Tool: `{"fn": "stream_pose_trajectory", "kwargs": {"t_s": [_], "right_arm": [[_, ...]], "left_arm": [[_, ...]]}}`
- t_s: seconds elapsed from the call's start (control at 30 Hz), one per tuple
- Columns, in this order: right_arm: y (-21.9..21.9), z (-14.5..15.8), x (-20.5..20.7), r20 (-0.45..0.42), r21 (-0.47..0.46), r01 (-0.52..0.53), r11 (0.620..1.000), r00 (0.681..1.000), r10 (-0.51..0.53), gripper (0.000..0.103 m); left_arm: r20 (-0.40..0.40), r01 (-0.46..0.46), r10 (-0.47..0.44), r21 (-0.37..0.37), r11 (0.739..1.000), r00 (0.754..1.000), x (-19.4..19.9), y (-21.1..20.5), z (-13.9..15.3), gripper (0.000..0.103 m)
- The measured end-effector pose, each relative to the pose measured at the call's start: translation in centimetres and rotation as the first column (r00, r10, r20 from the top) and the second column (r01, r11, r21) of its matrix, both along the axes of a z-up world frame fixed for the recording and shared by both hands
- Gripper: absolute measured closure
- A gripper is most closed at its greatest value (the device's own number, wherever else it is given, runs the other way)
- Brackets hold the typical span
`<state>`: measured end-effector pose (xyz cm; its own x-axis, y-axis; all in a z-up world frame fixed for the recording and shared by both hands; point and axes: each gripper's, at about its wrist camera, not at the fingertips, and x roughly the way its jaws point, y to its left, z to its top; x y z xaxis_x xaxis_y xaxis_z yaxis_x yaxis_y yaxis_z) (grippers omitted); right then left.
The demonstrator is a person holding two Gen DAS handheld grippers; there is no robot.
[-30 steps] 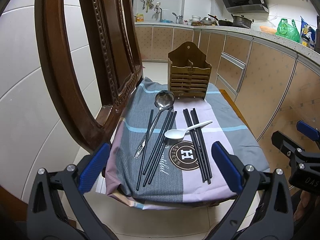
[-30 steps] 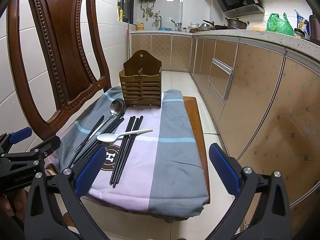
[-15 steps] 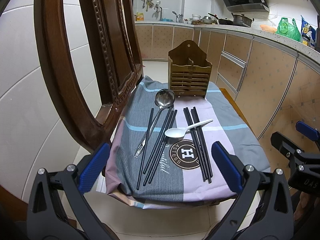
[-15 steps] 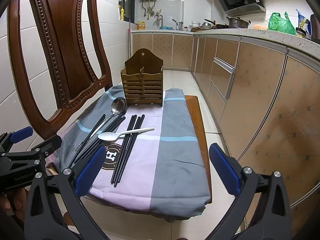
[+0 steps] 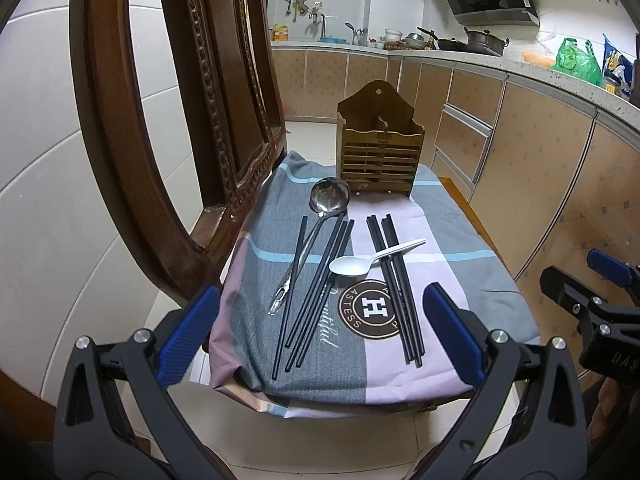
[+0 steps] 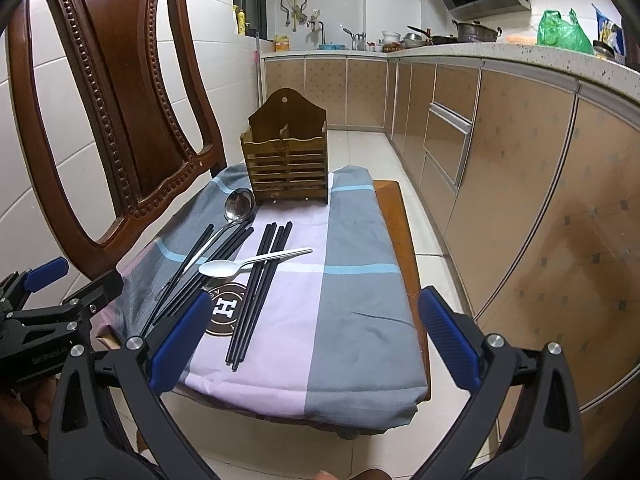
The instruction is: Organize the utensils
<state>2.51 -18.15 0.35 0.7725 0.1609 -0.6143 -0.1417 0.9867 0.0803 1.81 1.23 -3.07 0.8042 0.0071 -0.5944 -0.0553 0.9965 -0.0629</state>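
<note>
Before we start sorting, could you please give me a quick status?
Left gripper and right gripper open, empty, short of the table. Chopsticks, ladle, white spoon on the cloth; holder behind. Nothing blocking.

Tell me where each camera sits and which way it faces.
Left wrist: behind the open left tongs, facing the wooden holder; the right tongs show at the right edge.
Right wrist: behind the open right tongs, facing the same holder; the left tongs show at left.
Shared: white spoon, chopsticks, ladle.
</note>
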Motion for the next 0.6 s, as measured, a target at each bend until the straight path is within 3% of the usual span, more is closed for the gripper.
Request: {"fn": "stream_pose_trajectory", "kwargs": {"t_s": [0.2,0.33,0.47,0.6], "right_arm": [[-0.2,0.1,-0.1,-0.020,0.038,-0.035,0.999,0.999,0.036,0.003],[-1.2,0.0,0.3,-0.051,0.159,-0.071,0.985,0.996,0.080,0.003],[-3.0,-0.2,2.1,-0.123,0.331,-0.049,0.942,0.988,0.095,0.005],[-3.8,-0.7,5.6,-0.225,0.506,0.001,0.863,0.966,0.131,0.015]], "left_arm": [[-0.012,0.015,-0.015,-0.015,1.000,1.000,-0.2,-0.2,0.6,0.003],[-0.040,0.023,-0.023,-0.018,1.000,0.999,-0.1,-0.4,1.0,0.003],[-0.061,0.034,-0.034,-0.004,0.999,0.998,0.3,-0.7,1.3,0.003],[-0.026,0.067,-0.068,-0.020,0.998,0.997,0.8,-0.9,2.6,0.003]]}}
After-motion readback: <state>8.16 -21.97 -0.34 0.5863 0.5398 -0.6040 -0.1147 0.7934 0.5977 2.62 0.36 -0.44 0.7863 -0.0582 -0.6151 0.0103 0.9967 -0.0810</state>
